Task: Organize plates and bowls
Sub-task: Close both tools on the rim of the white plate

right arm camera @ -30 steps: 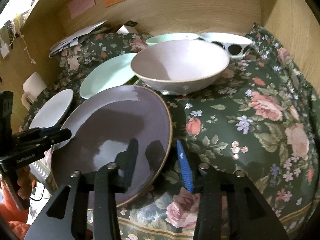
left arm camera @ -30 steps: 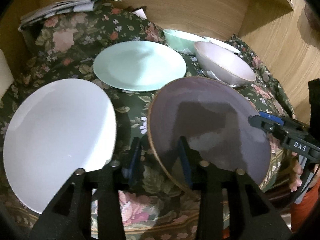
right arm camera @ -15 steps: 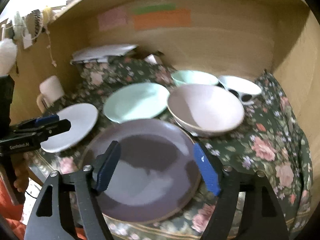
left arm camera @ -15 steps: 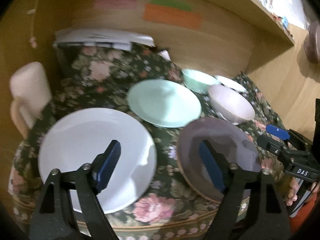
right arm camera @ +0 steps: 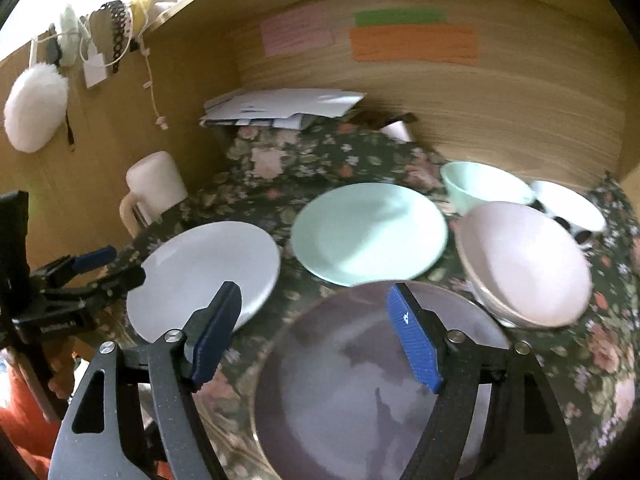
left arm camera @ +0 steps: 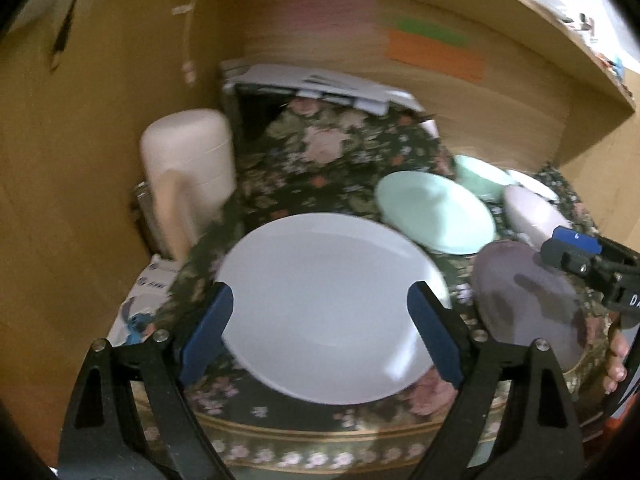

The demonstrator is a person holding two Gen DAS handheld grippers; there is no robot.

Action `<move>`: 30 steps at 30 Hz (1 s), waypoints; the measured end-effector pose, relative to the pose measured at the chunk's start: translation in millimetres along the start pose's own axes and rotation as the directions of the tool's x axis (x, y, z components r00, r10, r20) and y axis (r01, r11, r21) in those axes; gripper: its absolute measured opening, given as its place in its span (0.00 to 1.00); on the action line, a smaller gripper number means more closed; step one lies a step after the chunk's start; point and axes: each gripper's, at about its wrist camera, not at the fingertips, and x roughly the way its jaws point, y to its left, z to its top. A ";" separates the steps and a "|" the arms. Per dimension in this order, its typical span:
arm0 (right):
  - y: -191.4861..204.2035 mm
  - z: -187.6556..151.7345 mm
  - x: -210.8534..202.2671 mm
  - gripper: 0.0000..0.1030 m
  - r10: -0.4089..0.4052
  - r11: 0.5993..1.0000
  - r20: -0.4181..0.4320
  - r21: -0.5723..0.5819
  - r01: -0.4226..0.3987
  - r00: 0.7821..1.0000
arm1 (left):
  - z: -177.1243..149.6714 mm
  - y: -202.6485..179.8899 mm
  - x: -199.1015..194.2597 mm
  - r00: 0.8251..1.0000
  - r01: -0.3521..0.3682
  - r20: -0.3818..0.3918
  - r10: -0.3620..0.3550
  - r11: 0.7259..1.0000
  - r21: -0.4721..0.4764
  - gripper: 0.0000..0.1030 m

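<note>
Left hand-held gripper [left arm camera: 320, 324] spread wide, empty, over white plate [left arm camera: 332, 308] at frame centre; best pinch its near rim squarely.

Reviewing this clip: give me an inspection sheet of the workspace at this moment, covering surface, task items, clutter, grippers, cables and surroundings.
Surface: floral tablecloth covers the desk inside a wooden alcove.
Job's things: white plate, mint plate and purple plate lie flat, unstacked. Pink bowl, mint bowl and spotted white bowl stand upright at the right.
Clutter: cream jug at the left edge; paper stack at the back.
Grippers: left gripper open, above the white plate; right gripper open, above the purple plate; neither holds anything.
Cables: nothing seen.
Surroundings: pink, green and orange sticky notes on the back wall; white pompom hanging on the left wall.
</note>
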 end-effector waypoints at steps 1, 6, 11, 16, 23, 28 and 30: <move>2.0 1.6 6.8 0.71 0.012 1.000 -0.012 0.000 -0.012 1.000 | -1.5 5.0 1.9 1.000 -0.007 -0.007 0.007 1.000 -0.008 0.87; 6.4 4.0 31.9 0.64 0.064 0.998 -0.069 0.015 -0.063 0.996 | -6.1 27.2 15.1 0.998 -0.023 -0.055 0.020 0.998 -0.056 0.78; 11.5 4.8 50.4 0.49 0.093 0.995 -0.115 0.042 -0.089 0.989 | -9.1 44.0 27.5 0.996 -0.036 -0.089 0.028 0.995 -0.091 0.71; 21.1 4.9 65.9 0.39 0.078 0.997 -0.155 0.026 -0.075 0.985 | -10.3 53.0 40.7 0.992 -0.030 -0.126 0.017 0.995 -0.100 0.59; 25.7 5.2 92.7 0.32 0.050 0.999 -0.239 0.019 -0.047 0.970 | -6.6 64.5 48.2 0.990 0.000 -0.138 -0.017 0.993 -0.117 0.52; 26.9 7.0 104.4 0.30 0.026 1.000 -0.277 0.002 -0.027 0.961 | -5.6 66.2 50.4 0.990 0.031 -0.133 -0.042 0.996 -0.088 0.43; 26.9 6.7 111.2 0.27 0.008 1.000 -0.300 -0.006 -0.011 0.954 | -5.3 66.4 52.3 0.990 0.041 -0.135 -0.052 0.996 -0.083 0.41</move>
